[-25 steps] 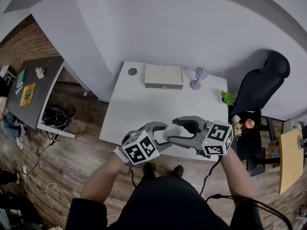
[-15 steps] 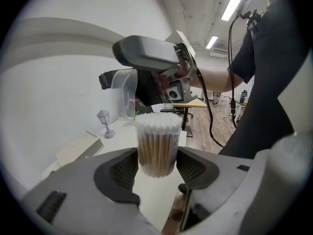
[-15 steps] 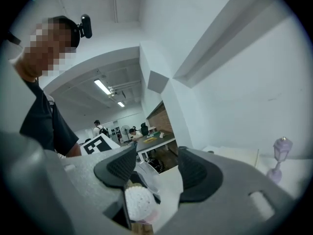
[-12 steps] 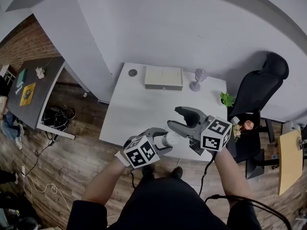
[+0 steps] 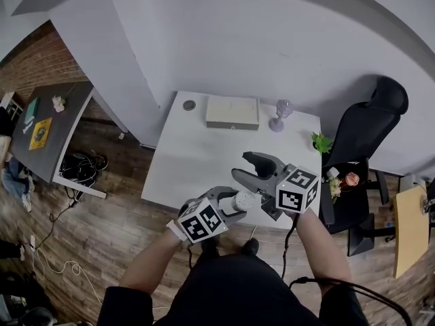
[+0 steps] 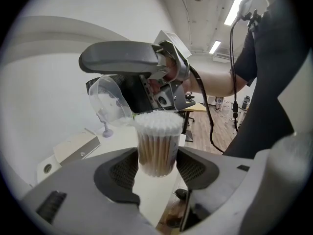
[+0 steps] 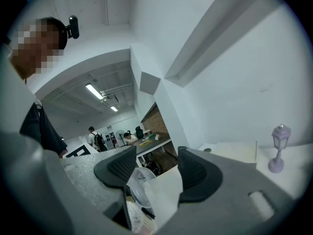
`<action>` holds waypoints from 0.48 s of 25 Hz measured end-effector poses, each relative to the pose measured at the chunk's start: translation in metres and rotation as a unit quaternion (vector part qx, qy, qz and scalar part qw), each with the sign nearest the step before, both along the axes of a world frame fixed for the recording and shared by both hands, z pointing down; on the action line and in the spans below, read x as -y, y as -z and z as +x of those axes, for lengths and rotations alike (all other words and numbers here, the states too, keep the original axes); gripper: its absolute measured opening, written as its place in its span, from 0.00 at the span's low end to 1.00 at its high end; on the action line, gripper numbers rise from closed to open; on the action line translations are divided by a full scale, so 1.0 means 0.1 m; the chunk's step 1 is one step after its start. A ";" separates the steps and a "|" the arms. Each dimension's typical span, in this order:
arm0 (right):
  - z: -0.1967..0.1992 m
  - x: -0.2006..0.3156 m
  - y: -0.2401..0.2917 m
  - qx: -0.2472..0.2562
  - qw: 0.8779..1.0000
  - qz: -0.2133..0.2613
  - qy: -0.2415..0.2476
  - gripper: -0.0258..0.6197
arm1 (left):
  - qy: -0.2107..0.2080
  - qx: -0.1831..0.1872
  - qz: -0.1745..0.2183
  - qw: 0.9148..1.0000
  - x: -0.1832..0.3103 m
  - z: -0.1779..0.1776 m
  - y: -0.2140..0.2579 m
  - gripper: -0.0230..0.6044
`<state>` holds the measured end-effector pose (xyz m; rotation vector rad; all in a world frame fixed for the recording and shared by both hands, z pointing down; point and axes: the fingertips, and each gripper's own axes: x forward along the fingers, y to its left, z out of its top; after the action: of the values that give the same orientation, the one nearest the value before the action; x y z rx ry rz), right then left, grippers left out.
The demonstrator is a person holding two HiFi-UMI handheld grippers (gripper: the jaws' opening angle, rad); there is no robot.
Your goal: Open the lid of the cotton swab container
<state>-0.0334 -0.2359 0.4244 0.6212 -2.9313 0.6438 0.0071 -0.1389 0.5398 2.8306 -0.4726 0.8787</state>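
My left gripper [image 5: 238, 201] is shut on a clear cotton swab container [image 5: 245, 199], upright and packed with white-tipped swabs [image 6: 156, 146], the pads pressing on its lower sides [image 6: 156, 166]. Its clear hinged lid [image 6: 108, 103] stands flipped open to the left of the rim. My right gripper [image 5: 242, 166] hangs just beyond and above the container, jaws wide apart and open. In the right gripper view the lid [image 7: 140, 186] shows low between the right gripper [image 7: 154, 171] jaws, touching neither pad.
On the white table [image 5: 190, 161] a flat beige box [image 5: 232, 111], a lilac lamp figurine [image 5: 280, 114] and a round grey disc [image 5: 189, 104] sit along the far edge. A small plant [image 5: 321, 141] and a black chair [image 5: 370, 124] stand at the right.
The right gripper, which was around the container's top, has drawn back and away from it. The left gripper with the container has sunk slightly toward me.
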 end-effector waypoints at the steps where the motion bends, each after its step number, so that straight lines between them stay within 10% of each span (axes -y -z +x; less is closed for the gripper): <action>1: 0.02 0.00 0.03 0.002 1.000 0.003 -0.006 0.45 | 0.007 -0.003 -0.002 1.000 0.02 0.00 -0.01 0.42; 6: 0.31 0.11 0.38 0.026 0.995 0.040 -0.091 0.44 | 0.064 -0.014 -0.008 0.998 0.18 -0.14 -0.05 0.42; 12: 0.79 0.11 0.65 0.021 0.976 0.096 -0.195 0.13 | 0.158 0.002 0.011 0.987 0.48 -0.42 -0.07 0.42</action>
<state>0.0453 -0.2465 0.3596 1.2384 -2.9535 0.4034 -0.0352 -0.1864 0.5471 2.6662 -0.9051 0.8186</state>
